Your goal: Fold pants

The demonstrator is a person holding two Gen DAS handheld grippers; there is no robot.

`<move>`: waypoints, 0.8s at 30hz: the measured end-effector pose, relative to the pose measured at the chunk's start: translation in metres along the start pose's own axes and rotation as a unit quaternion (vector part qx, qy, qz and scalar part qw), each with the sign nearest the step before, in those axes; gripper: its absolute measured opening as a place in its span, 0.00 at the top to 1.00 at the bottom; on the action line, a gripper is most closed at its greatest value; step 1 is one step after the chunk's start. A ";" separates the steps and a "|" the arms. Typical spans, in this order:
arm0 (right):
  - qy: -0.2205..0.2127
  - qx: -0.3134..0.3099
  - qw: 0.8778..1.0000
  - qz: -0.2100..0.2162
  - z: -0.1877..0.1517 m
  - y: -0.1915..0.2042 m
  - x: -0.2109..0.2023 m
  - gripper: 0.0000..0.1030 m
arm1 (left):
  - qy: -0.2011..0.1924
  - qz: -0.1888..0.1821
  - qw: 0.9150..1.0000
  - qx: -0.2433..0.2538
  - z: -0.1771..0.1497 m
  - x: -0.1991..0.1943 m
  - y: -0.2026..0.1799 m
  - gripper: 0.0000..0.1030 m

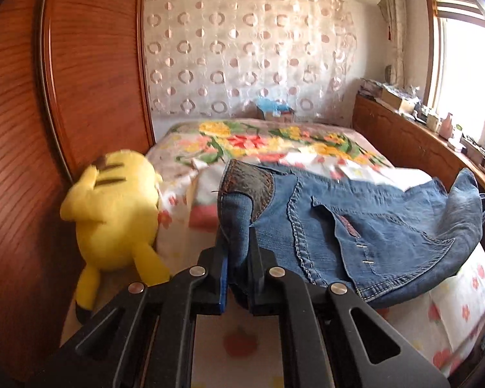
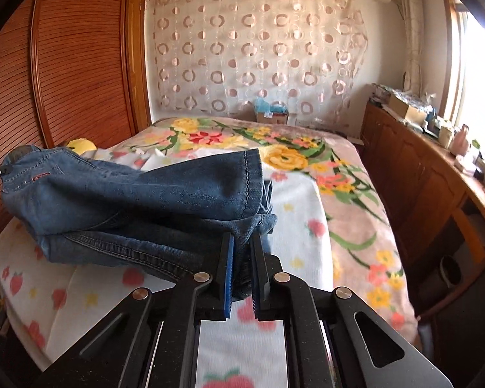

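Pinched at one end in the left claw (image 1: 237, 249), at the other in the right claw (image 2: 242, 252), both clamped tight: jeans (image 1: 355, 226) stretched toward twelve o'clock above the bed (image 2: 307, 194).

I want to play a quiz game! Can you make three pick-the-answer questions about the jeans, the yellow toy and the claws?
1. Where is the yellow plush toy?
A. beside the wooden wardrobe
B. on the window ledge
C. on top of the jeans

2. What colour are the jeans?
A. black
B. blue
C. white

3. What is the left claw doing?
A. standing wide open
B. pinching the jeans
C. holding the toy

Answers:
1 A, the toy leans at the wardrobe's foot, at the bed edge.
2 B, the denim is blue.
3 B, denim is squeezed between its fingers, as in the right claw.
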State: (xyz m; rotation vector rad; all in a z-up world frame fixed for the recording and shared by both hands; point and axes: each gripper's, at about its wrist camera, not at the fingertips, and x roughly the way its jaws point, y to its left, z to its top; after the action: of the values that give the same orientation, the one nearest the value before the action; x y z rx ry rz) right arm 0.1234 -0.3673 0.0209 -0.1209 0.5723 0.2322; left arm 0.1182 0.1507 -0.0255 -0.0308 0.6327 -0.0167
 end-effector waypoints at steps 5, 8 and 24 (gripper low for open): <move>0.032 0.027 0.999 0.017 -0.037 -0.007 0.000 0.92 | 0.038 -0.001 0.999 -0.003 -0.033 0.010 -0.003 0.90; 0.053 0.039 0.998 0.016 -0.051 -0.008 0.011 0.91 | 0.050 0.000 0.999 -0.002 -0.040 0.013 -0.008 0.88; 0.015 0.059 0.998 0.017 -0.038 -0.004 0.003 0.56 | 0.007 -0.063 0.997 0.047 -0.029 -0.017 -0.066 0.22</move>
State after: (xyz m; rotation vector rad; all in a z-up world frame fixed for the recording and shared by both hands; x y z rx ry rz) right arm 0.1072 -0.3769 -0.0126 0.0000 0.6170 0.2287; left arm 0.0871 0.0848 -0.0371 0.0207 0.6423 -0.1697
